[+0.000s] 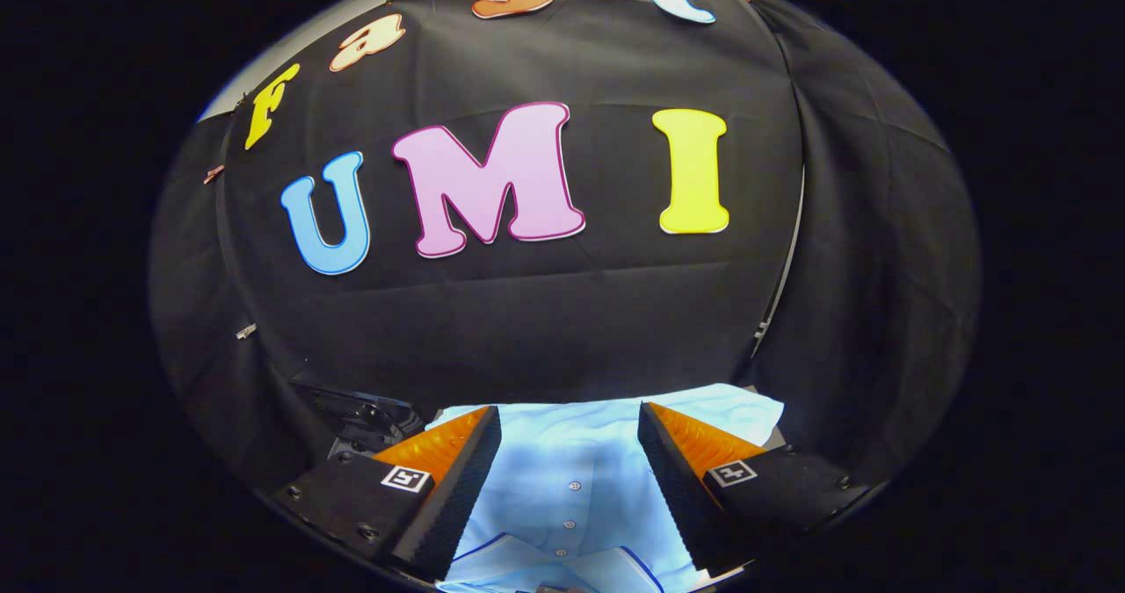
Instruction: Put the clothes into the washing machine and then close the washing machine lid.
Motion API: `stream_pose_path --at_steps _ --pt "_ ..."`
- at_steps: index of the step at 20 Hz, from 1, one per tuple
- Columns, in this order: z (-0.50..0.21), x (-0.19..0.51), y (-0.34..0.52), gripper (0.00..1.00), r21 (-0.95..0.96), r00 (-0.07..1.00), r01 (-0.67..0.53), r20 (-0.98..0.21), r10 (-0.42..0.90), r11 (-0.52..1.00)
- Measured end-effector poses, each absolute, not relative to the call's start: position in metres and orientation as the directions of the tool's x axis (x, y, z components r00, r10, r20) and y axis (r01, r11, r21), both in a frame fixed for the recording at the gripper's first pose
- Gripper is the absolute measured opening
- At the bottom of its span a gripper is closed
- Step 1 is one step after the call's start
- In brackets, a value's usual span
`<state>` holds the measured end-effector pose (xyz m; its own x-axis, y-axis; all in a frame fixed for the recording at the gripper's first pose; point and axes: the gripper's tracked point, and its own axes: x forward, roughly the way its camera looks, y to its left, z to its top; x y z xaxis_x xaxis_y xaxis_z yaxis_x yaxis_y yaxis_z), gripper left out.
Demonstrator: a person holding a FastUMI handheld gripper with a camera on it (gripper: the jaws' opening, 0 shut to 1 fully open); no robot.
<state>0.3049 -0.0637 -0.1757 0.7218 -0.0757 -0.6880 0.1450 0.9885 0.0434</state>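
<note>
A hand-held two-finger gripper [569, 452] hangs over a pale blue button-front cotton shirt [571, 479] in a booth hung with black cloth [571, 329]. Its two ribbed fingers [457, 479] stand wide apart, open, and grip nothing. The left finger runs from about 8 o'clock of the shirt's visible spread, the right finger from about 4 o'clock, and both tips point toward 12 o'clock. Each finger carries a small square black-and-white marker [406, 478] on its upper face.

The shirt lies flat below the gripper and shows in the gap between the fingers. A row of small pale round buttons [575, 486] runs down its front placket, midway between the fingers. Toward 6 o'clock the folded collar or hem, edged with a thin dark blue line [492, 542], comes into view. The fabric spreads past the right fingertip toward 2 o'clock, where its far edge meets the black cloth. Whether the fingers touch the fabric cannot be told.

At about 10 o'clock of the left fingertip, just beyond it, sits a dark metal fitting [360, 413] against the cloth; what it is cannot be told. At 3 o'clock, a pale seam [782, 285] marks where two panels of the black cloth meet.
</note>
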Motion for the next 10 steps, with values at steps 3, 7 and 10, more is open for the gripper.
stream_pose_path --at_steps 3,7,10 --pt "-0.205 0.307 -0.065 0.98 0.033 0.671 0.150 -0.738 -0.077 0.988" --pt "-0.235 0.302 -0.068 0.99 0.011 0.604 0.151 -0.793 -0.083 0.989" --pt "-0.249 0.298 -0.071 0.99 0.002 0.574 0.146 -0.815 -0.083 0.989"
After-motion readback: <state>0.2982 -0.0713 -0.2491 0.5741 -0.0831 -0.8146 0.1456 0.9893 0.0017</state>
